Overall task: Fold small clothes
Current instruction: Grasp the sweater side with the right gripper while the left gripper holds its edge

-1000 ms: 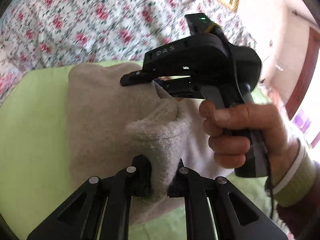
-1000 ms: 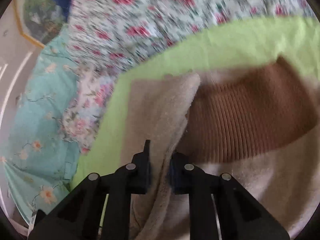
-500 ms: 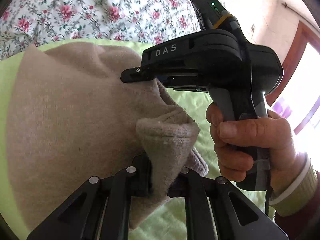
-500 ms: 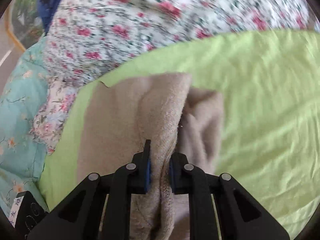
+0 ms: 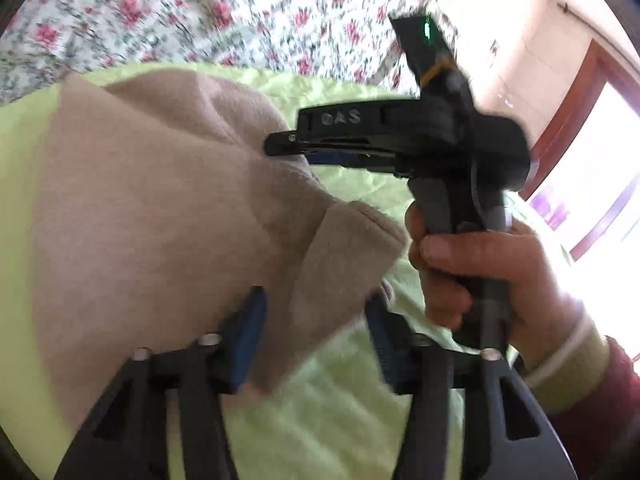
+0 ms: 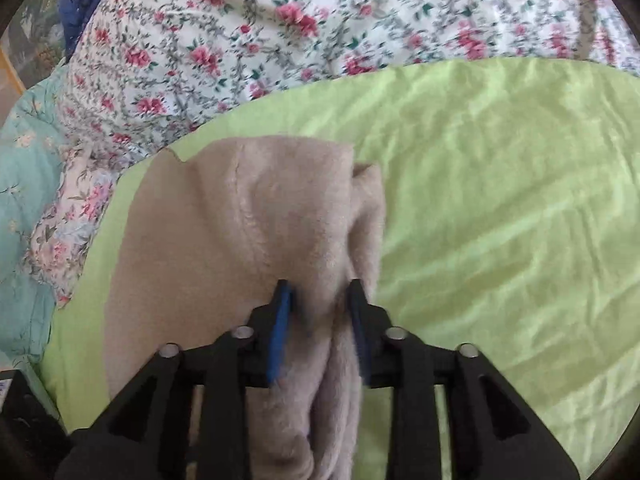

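From my left gripper (image 5: pixel 316 332) I see the jaws spread wide, a folded corner of the beige garment (image 5: pixel 160 208) lying loosely between the blue pads (image 5: pixel 246 340), the right pad clear of the cloth. Ahead and to the right in that view, the right hand (image 5: pixel 480 276) grips the handle of the right gripper (image 6: pixel 320 320), whose fingers reach onto the garment's far edge; only this view shows the hand. The right wrist view gives what the left cannot: its own jaws are parted, a bunched ridge of the garment running between them, though I cannot tell whether the pads touch it. Beyond both grippers the garment rests on the green sheet (image 6: pixel 500 200), with a floral quilt (image 6: pixel 280 20) farther ahead.
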